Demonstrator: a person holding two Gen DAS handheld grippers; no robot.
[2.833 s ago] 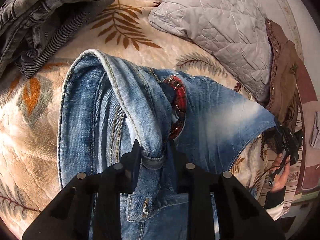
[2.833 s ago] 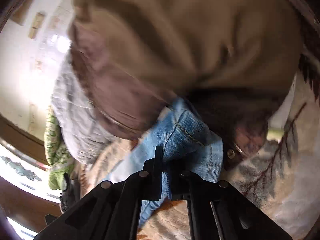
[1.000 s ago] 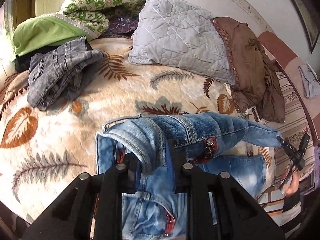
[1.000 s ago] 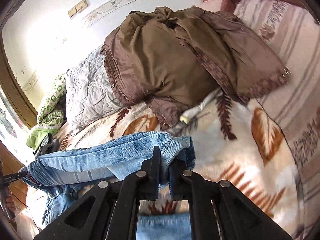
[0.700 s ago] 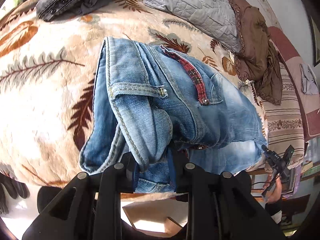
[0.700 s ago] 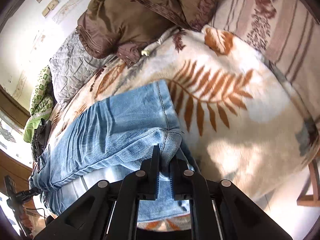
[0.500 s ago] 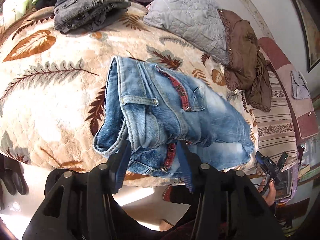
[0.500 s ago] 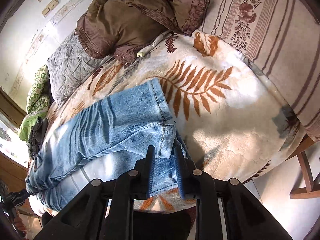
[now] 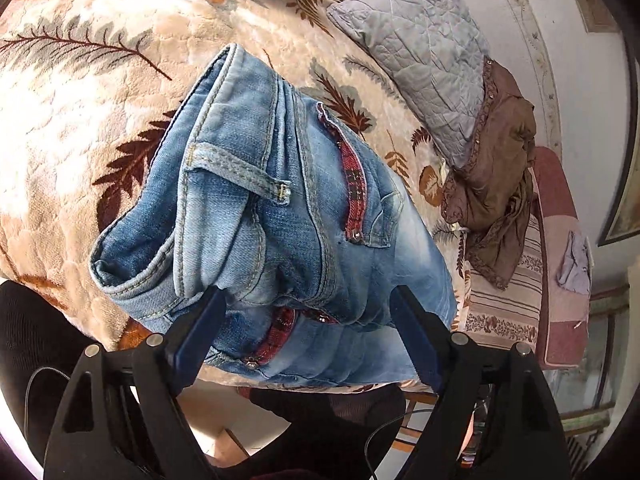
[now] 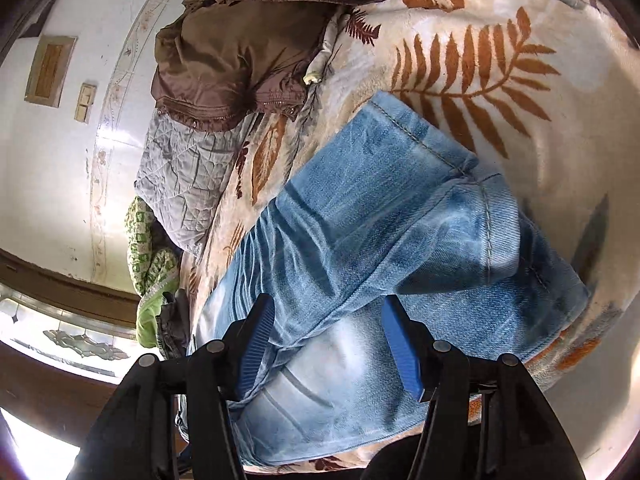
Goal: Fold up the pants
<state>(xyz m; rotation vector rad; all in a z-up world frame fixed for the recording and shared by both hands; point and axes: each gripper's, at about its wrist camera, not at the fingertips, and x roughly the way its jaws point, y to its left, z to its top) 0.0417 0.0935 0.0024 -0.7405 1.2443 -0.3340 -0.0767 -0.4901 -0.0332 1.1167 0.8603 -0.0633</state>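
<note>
The jeans (image 9: 280,216) lay on the leaf-print blanket (image 9: 80,120), one leg doubled over the other; the waistband end filled the centre of the left wrist view, and the hem end (image 10: 460,208) sat at centre right of the right wrist view.

The left gripper (image 9: 308,336) stood wide open at the lower centre of its frame; its blue pads (image 9: 196,336) straddled the waist end without closing on any cloth. The right gripper (image 10: 328,344) was likewise spread apart and held nothing; its pads (image 10: 400,344) flanked the leg section in the lower centre of its frame.

The long axis of the garment ran from the waistband at centre left of the left wrist view toward the right edge, where the legs receded; each gripper therefore faced one end of that axis. By judgement, the lengthwise fold appeared complete and a crosswise fold remained; that fold would turn on carrying one end along this axis over the other, the right gripper being nearer the hems and the left nearer the waistband.

A grey quilted pillow (image 9: 416,48) and a brown jacket (image 10: 240,52) lay well apart from the jeans, toward the upper part of each frame.
</note>
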